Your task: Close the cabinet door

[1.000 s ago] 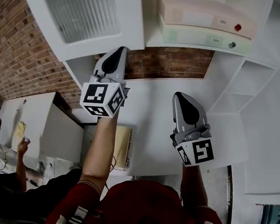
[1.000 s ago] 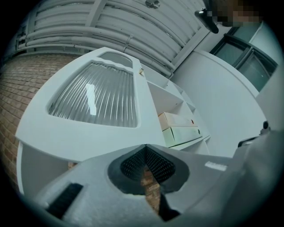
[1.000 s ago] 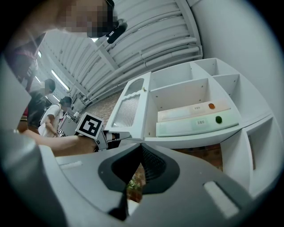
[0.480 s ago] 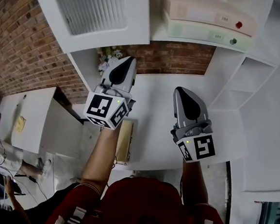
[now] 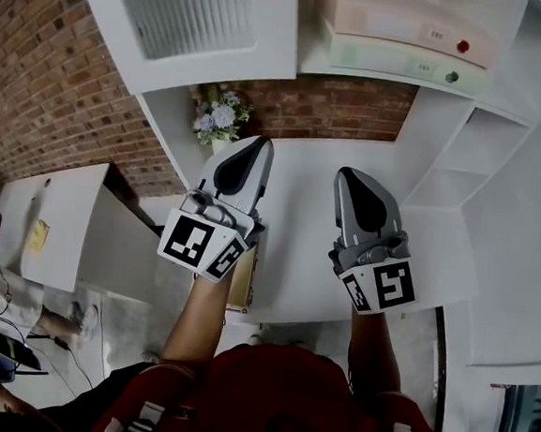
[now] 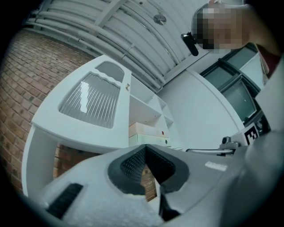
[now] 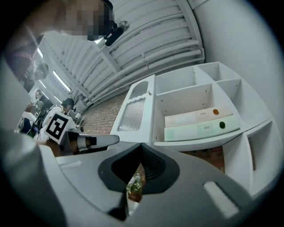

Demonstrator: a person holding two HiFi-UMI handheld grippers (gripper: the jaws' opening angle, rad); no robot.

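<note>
cabinet door (image 5: pixel 189 15) hangs open upper-left, above left gripper (image 5: pixel 256 148); approach step, no contact yet. right gripper (image 5: pixel 346 177) & left both have jaws together, empty. next, prob.: left tip onto door face, push twd shelves (image 5: pixel 465 143).

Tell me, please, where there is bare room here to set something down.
The counter is bare between the left gripper and right gripper and onward right to the side shelves, which stand empty. It is crowded on the shelf holding two boxes and by the flowers at the counter's back left.
</note>
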